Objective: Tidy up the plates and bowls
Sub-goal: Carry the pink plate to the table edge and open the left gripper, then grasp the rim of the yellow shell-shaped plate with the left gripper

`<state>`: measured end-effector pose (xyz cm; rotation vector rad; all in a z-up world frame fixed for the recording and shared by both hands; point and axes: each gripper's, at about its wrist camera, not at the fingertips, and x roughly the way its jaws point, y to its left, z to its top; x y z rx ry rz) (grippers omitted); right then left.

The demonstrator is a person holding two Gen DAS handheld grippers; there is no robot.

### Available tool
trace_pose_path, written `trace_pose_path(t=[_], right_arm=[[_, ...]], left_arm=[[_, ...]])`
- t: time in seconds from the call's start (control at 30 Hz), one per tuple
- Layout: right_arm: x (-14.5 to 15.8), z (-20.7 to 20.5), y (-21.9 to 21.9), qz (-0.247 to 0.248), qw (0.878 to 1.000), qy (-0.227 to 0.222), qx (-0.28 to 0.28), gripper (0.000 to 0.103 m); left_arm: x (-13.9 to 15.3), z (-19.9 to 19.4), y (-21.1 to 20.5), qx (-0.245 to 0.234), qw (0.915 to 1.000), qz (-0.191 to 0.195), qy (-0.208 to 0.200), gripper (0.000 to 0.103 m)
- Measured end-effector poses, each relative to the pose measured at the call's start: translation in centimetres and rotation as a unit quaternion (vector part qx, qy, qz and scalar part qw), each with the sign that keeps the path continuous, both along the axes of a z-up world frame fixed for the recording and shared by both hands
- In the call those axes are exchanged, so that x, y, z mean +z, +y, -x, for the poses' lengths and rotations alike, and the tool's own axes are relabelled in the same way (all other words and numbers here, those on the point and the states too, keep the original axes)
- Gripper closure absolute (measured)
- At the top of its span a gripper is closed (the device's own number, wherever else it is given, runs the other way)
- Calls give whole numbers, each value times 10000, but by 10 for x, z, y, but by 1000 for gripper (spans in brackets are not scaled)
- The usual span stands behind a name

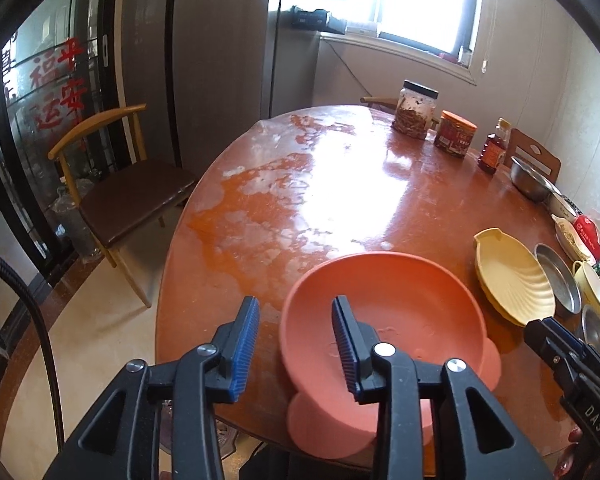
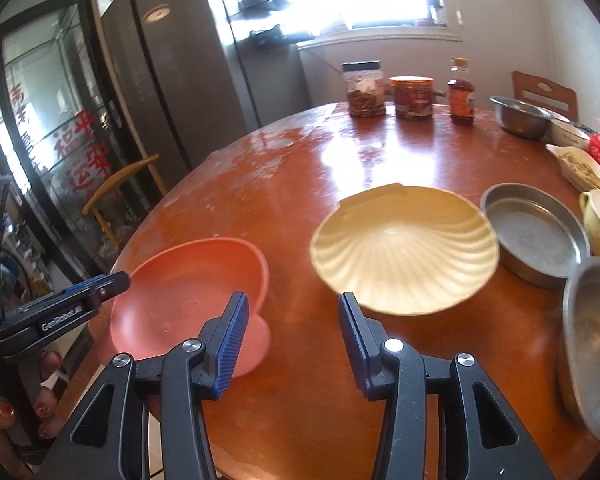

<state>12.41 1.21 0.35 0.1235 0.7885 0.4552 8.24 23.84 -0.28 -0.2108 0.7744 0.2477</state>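
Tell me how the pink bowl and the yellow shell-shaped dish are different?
The round pink plastic bowl is smooth inside; the pale yellow shell-shaped dish has fanned ridges. The pink bowl looks deeper and pokes over the table's edge; the yellow dish sits further in. Both stand upright, empty, on the brown table.

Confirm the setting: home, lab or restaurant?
Most likely a home dining area or kitchen. A worn round wooden table holds mismatched dishes, including a pink bowl and a shell-shaped yellow plate, beside food jars. A tall grey refrigerator stands behind.
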Motion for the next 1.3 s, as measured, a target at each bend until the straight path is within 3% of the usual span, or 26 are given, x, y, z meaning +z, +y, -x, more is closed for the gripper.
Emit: trace_pose_path(t=[0.13, 0.53, 0.83, 1.07, 1.13, 1.17, 1.23, 1.3], right_arm=[[4, 1, -27, -65, 9994, 19, -337, 48], [-4, -3, -59, -93, 9966, 241, -784, 47], [-11, -26, -58, 91, 9932, 330, -1117, 43], [-15, -47, -52, 500, 9893, 294, -1339, 37], [-16, -50, -50, 568, 9886, 276, -1370, 36], [-17, -52, -50, 539, 9888, 287, -1363, 36], [-19, -57, -49, 576, 9885, 307, -1364, 35], [-20, -62, -48, 612, 9878, 347, -1390, 35]], left_arm=[[8, -5, -24, -264, 9996, -70, -35, 61], [20, -52, -102, -1216, 9920, -289, 154, 61], [-4, -116, -135, -1586, 9843, -294, 720, 61], [-25, -143, -142, -1756, 9790, -290, 990, 61], [-30, -148, -145, -1813, 9769, -329, 1078, 65], [-33, -152, -146, -1891, 9753, -270, 1113, 75], [-34, -154, -145, -1977, 9738, -140, 1115, 83], [-32, -154, -147, -2024, 9729, -229, 1097, 86]])
